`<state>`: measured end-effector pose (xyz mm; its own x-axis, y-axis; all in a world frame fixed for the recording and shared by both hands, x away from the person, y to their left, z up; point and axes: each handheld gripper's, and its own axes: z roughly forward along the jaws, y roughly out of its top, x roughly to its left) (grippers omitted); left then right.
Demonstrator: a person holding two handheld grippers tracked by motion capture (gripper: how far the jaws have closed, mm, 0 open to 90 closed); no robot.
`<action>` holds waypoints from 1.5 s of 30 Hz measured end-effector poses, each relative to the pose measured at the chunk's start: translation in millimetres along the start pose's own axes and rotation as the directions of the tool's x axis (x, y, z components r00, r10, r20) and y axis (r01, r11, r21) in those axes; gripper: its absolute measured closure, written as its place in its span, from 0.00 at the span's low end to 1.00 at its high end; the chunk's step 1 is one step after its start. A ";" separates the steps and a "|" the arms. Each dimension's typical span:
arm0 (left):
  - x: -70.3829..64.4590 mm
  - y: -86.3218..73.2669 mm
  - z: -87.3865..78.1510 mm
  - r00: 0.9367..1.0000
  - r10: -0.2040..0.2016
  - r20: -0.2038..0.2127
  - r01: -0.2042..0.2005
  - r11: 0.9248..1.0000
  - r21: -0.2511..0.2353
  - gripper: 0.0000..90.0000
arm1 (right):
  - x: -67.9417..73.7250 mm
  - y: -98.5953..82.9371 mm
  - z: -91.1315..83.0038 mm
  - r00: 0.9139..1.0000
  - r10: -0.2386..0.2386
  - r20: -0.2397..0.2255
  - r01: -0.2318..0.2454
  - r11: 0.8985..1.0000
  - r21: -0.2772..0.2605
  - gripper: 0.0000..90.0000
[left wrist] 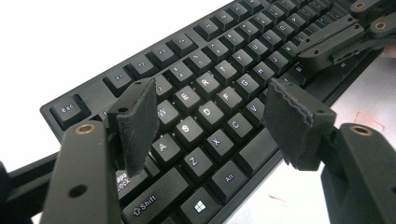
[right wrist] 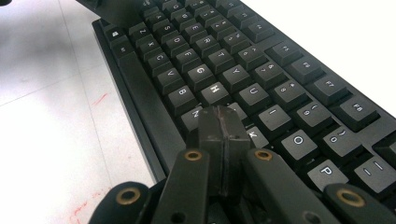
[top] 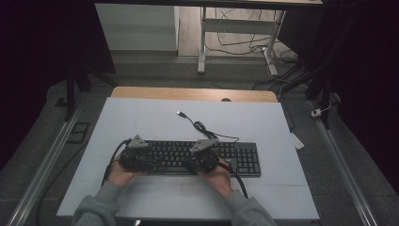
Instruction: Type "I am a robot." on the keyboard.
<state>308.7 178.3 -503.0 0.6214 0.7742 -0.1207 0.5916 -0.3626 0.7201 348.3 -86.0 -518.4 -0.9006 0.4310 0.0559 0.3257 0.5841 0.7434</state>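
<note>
1. Dark walls close in on both sides of the room, and beyond the table the floor carries a tangle of loose cables around the legs of a white desk frame [top: 235,37].
2. Closer in stands the table [top: 155,120], its top a pale, plain sheet with a strip of wood showing along the far edge.
3. A black keyboard [top: 244,157] lies across the near half of that sheet, long side facing the person, number pad out to the right.
4. Its cable [top: 200,126] runs off the back edge and curls toward the middle of the table, ending in a loose USB plug [top: 180,113].
5. The person's grey sleeves [top: 101,207] come in from the near edge, one hand on each tool.
6. The left gripper [left wrist: 212,116] hovers over the keyboard's left end with its jaws spread wide, holding nothing; from its own view the W, S and D keys show in the gap between the padded fingers [left wrist: 137,123].
7. The right gripper [right wrist: 223,125] sits over the middle of the keyboard, its jaws pressed flat together with nothing between them.
8. From the right gripper view, the joined tip rests down among the letter keys, just near of H and beside N and K; I cannot tell which key it touches.
</note>
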 end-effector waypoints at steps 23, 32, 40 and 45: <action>1.5 -0.2 -2.2 1.000 -0.008 0.001 0.008 1.000 -0.009 0.38 | -3.1 -3.2 -19.8 0.999 0.010 0.031 -0.008 0.998 -0.054 0.97; 1.3 -0.1 -2.4 1.000 -0.011 0.000 0.011 1.000 -0.011 0.38 | -12.1 -16.6 -48.2 0.998 0.047 0.051 -0.042 0.995 -0.095 0.79; 2.2 -0.1 -3.0 1.000 -0.013 -0.002 0.013 1.000 -0.012 0.38 | -25.2 -36.4 -78.0 0.992 0.087 0.096 -0.075 0.989 -0.128 0.66; 2.4 -0.1 -3.8 1.000 -0.017 0.000 0.017 1.000 -0.017 0.38 | -30.7 -48.5 -94.9 0.987 0.098 0.130 -0.079 0.986 -0.146 0.63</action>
<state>308.2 182.1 -500.8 0.6110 0.7805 -0.1327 0.5935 -0.3406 0.7292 332.9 -192.8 -493.0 -0.8191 0.5722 0.0415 0.3503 0.4415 0.8260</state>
